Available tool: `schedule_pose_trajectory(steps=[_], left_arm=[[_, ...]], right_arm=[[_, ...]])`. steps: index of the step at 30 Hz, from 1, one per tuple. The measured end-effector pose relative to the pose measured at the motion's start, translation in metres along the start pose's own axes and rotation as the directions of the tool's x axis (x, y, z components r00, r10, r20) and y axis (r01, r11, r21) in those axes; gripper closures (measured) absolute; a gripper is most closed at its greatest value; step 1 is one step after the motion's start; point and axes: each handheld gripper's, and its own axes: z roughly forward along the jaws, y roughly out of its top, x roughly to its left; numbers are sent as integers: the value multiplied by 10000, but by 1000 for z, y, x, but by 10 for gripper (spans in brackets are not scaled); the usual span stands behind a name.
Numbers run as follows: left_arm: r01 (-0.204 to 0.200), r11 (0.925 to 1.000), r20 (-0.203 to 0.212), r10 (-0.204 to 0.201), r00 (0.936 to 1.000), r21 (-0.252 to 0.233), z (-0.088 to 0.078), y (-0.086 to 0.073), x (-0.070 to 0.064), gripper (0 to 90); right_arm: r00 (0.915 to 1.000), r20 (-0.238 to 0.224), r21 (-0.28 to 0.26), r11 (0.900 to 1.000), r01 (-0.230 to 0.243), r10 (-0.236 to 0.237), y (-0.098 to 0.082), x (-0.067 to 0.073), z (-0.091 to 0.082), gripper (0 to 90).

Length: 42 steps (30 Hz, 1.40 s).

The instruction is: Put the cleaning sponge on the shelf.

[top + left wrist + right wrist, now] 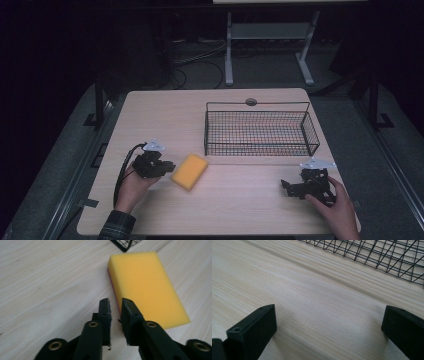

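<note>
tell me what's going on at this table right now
A person sits at a wooden table with a two-jaw gripper in each hand. The left gripper is right beside a yellow sponge, its jaws only slightly apart with nothing between them, so the sponge is not gripped. The right gripper rests wide open on bare table, near an empty black wire basket.

The wire basket (123, 244) is cut off at the top edge — the sponge's (147, 285) underside stays hidden.
</note>
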Motion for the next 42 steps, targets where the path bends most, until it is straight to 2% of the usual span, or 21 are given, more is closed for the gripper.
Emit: schedule_pose_trajectory(steps=[5,9,13,20,23,30,34,42], left_arm=[[492,9988,117,-492,9987,-1,-4,3,6,591],[562,9984,100,-561,9984,-89,-7,7,7,472],[656,9978,130,-658,9977,120,-9,14,6,344],[570,9967,66,-575,9983,576,-7,27,-2,219],[450,9945,-117,-441,9990,951,-4,34,-8,154],[279,9913,-70,-272,9996,1286,7,47,-20,127],[74,9881,168,-101,9998,1538,17,51,-26,127],[-60,9807,150,31,9999,1952,34,57,-35,127]], right_arm=[[10000,-2,-2,10000,4,-4,0,0,0,0],[10000,1,-1,10000,2,-2,0,0,0,0],[10000,-1,0,10000,3,-3,0,0,0,0],[10000,-1,-6,10000,18,-18,0,0,0,0],[10000,-1,-2,10000,5,-5,0,0,0,0],[10000,-2,-5,10000,17,-17,0,0,0,0],[10000,-1,-5,10000,16,-16,0,0,0,0],[10000,-1,-2,10000,3,-3,0,0,0,0]])
